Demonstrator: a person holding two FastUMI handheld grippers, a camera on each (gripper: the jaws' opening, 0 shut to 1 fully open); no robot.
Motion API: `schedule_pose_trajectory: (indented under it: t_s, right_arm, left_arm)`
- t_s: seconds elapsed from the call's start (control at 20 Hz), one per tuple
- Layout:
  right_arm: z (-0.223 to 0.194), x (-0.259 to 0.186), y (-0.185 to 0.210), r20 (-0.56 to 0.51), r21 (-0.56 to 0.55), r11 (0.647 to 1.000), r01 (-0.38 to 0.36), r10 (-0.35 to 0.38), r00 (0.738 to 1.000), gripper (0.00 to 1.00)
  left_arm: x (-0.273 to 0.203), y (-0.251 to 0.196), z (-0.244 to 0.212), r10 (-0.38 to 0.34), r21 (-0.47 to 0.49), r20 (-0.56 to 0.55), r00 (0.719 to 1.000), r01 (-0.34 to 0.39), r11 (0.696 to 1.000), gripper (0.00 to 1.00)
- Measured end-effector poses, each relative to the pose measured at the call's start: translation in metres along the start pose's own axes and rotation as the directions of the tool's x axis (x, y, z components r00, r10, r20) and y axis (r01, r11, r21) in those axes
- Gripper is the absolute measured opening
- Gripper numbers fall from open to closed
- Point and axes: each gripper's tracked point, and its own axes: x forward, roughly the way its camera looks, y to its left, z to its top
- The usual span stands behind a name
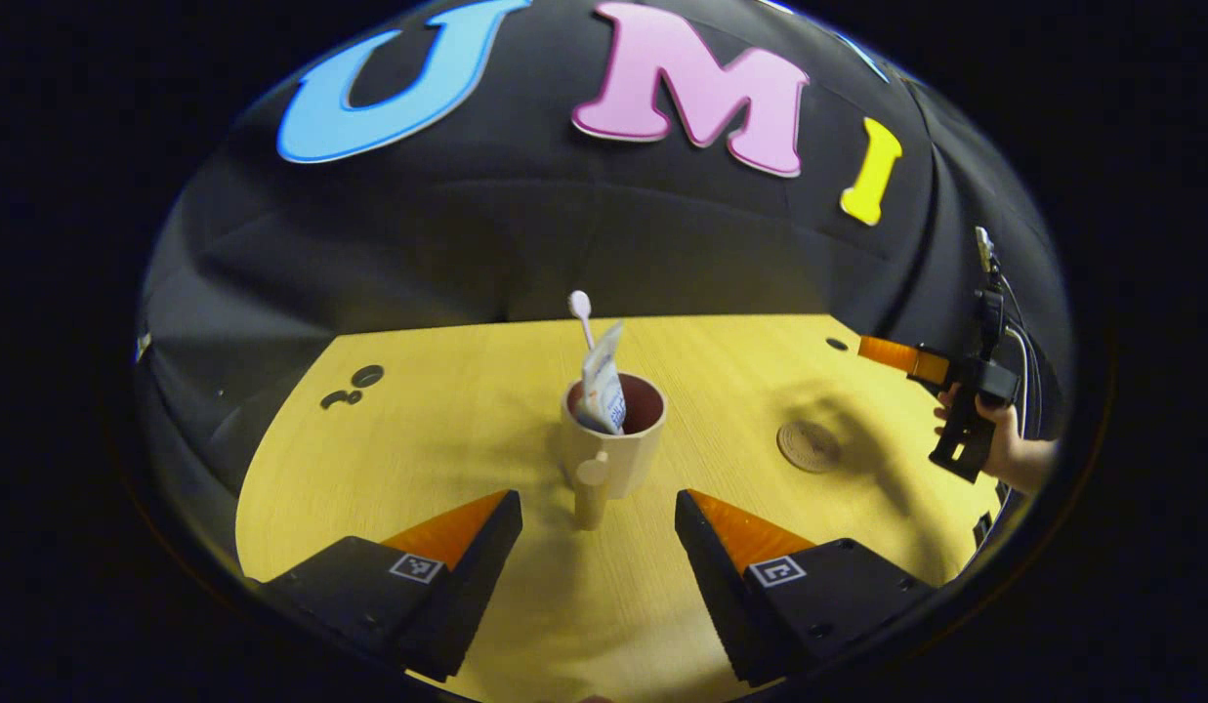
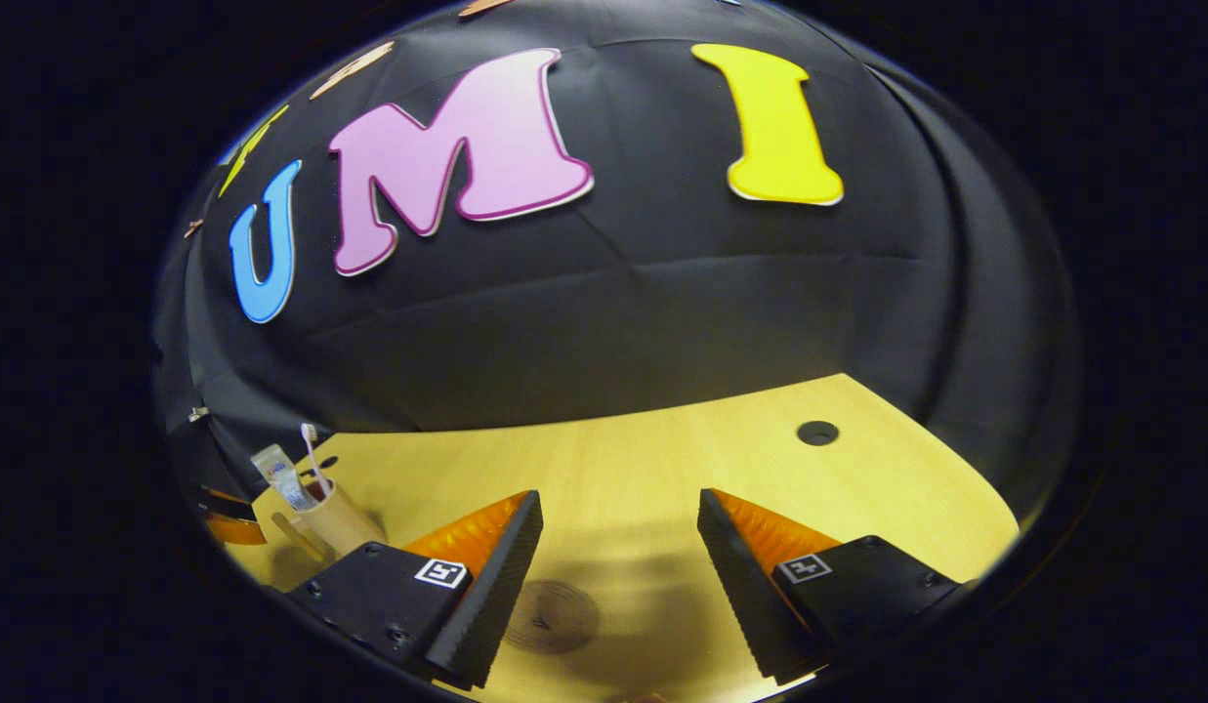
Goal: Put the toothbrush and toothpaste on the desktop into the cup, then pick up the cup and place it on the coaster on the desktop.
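A beige cup (image 1: pixel 618 444) with a dark red inside stands on the wooden desktop (image 1: pixel 447 430), its handle (image 1: pixel 592 493) pointing toward me. A white toothbrush (image 1: pixel 582 314) and a white-and-blue toothpaste tube (image 1: pixel 604 381) stick up out of it. My left gripper (image 1: pixel 599 527) is open, its fingers on either side of the handle and just short of it. A round brown coaster (image 1: pixel 809 445) lies to the cup's right. My right gripper (image 2: pixel 618 561) is open above the coaster (image 2: pixel 552 616), with the cup (image 2: pixel 338 522) far off to its left.
The right gripper (image 1: pixel 921 366) and the hand (image 1: pixel 1004 444) holding it show at the right edge of the left gripper view. Dark holes (image 1: pixel 367 376) mark the desktop at the back left, and another hole (image 2: pixel 817 433) sits at the back right.
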Motion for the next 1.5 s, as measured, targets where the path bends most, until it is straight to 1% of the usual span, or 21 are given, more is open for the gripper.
schedule_pose_trajectory:
  t_s: [0.1,0.25,0.35,0.5,0.6,0.65,0.7,0.75,0.8,0.85,0.9,1.0,1.05,1.1,1.15,1.2,1.25,1.35,1.45,1.5]
  right_arm:
    - [-0.007,-0.013,-0.030,-0.002,0.017,0.998,0.056,-0.056,0.998,0.98]
    - [-0.021,-0.033,-0.057,-0.024,0.039,0.995,0.094,-0.093,0.995,0.98]
    - [-0.027,-0.047,-0.068,-0.042,0.035,0.994,0.106,-0.104,0.994,0.98]
    - [-0.042,-0.074,-0.091,-0.089,0.021,0.991,0.136,-0.133,0.987,0.98]
    - [-0.056,-0.093,-0.106,-0.122,-0.002,0.987,0.160,-0.159,0.980,0.98]
    - [-0.063,-0.105,-0.112,-0.141,-0.009,0.986,0.169,-0.169,0.975,0.98]
    - [-0.070,-0.114,-0.117,-0.160,-0.009,0.984,0.176,-0.175,0.971,0.98]
    - [-0.074,-0.124,-0.120,-0.178,-0.004,0.984,0.180,-0.178,0.968,0.98]
    - [-0.081,-0.132,-0.122,-0.198,0.002,0.983,0.185,-0.181,0.963,0.98]
    - [-0.088,-0.140,-0.123,-0.217,0.006,0.981,0.193,-0.187,0.958,0.98]
    - [-0.093,-0.147,-0.124,-0.232,0.011,0.979,0.203,-0.195,0.953,0.98]
    - [-0.097,-0.158,-0.122,-0.246,0.038,0.974,0.222,-0.206,0.947,0.98]
    - [-0.100,-0.163,-0.118,-0.257,0.058,0.972,0.229,-0.207,0.944,0.98]
    - [-0.100,-0.167,-0.114,-0.267,0.078,0.970,0.228,-0.200,0.943,0.98]
    - [-0.098,-0.170,-0.109,-0.273,0.096,0.969,0.229,-0.195,0.942,0.98]
    - [-0.095,-0.172,-0.103,-0.275,0.111,0.968,0.223,-0.186,0.943,0.98]
    - [-0.090,-0.173,-0.097,-0.274,0.122,0.969,0.216,-0.176,0.945,0.98]
    - [-0.079,-0.176,-0.089,-0.265,0.111,0.974,0.198,-0.164,0.950,0.98]
    - [-0.066,-0.177,-0.085,-0.249,0.092,0.978,0.188,-0.160,0.955,0.98]
    - [-0.061,-0.176,-0.083,-0.241,0.085,0.980,0.181,-0.156,0.958,0.98]
  left_arm:
    - [0.019,-0.002,-0.002,-0.017,0.029,-0.073,0.997,0.019,0.999,0.98]
    - [0.043,-0.003,-0.008,-0.021,0.066,-0.182,0.983,0.033,0.997,0.98]
    - [0.054,-0.004,-0.009,-0.024,0.076,-0.227,0.974,0.042,0.996,0.98]
    - [0.068,-0.006,-0.011,-0.052,0.015,-0.294,0.954,0.059,0.998,0.97]
    - [0.075,-0.003,-0.013,-0.054,0.008,-0.332,0.942,0.060,0.998,0.96]
    - [0.077,-0.002,-0.016,-0.058,0.003,-0.355,0.933,0.063,0.998,0.90]
    - [0.077,0.000,-0.014,-0.060,-0.007,-0.367,0.928,0.062,0.998,0.89]
    - [0.076,-0.001,-0.011,-0.066,-0.018,-0.373,0.926,0.064,0.998,0.71]
    - [0.076,-0.002,-0.008,-0.071,-0.028,-0.373,0.925,0.065,0.998,0.75]
    - [0.075,-0.005,-0.007,-0.077,-0.035,-0.376,0.923,0.069,0.997,0.58]
    - [0.077,-0.006,-0.008,-0.075,-0.032,-0.382,0.921,0.067,0.997,0.48]
    - [0.073,-0.005,-0.010,-0.058,-0.020,-0.401,0.914,0.054,0.998,0.39]
    - [0.074,-0.006,-0.009,-0.052,-0.017,-0.401,0.915,0.049,0.999,0.30]
    - [0.074,-0.006,-0.010,-0.045,-0.017,-0.403,0.914,0.041,0.999,0.29]
    - [0.074,-0.007,-0.010,-0.037,-0.025,-0.399,0.916,0.030,0.999,0.23]
    - [0.074,-0.008,-0.010,-0.030,-0.033,-0.390,0.920,0.019,0.999,0.32]
    - [0.074,-0.009,-0.011,-0.023,-0.034,-0.381,0.924,0.011,0.999,0.25]
    - [0.072,-0.011,-0.011,-0.007,-0.026,-0.355,0.935,-0.002,1.000,0.21]
    - [0.071,-0.012,-0.014,0.005,-0.021,-0.331,0.944,-0.012,1.000,0.20]
    - [0.069,-0.015,-0.014,-0.005,-0.034,-0.327,0.945,-0.006,0.999,0.19]
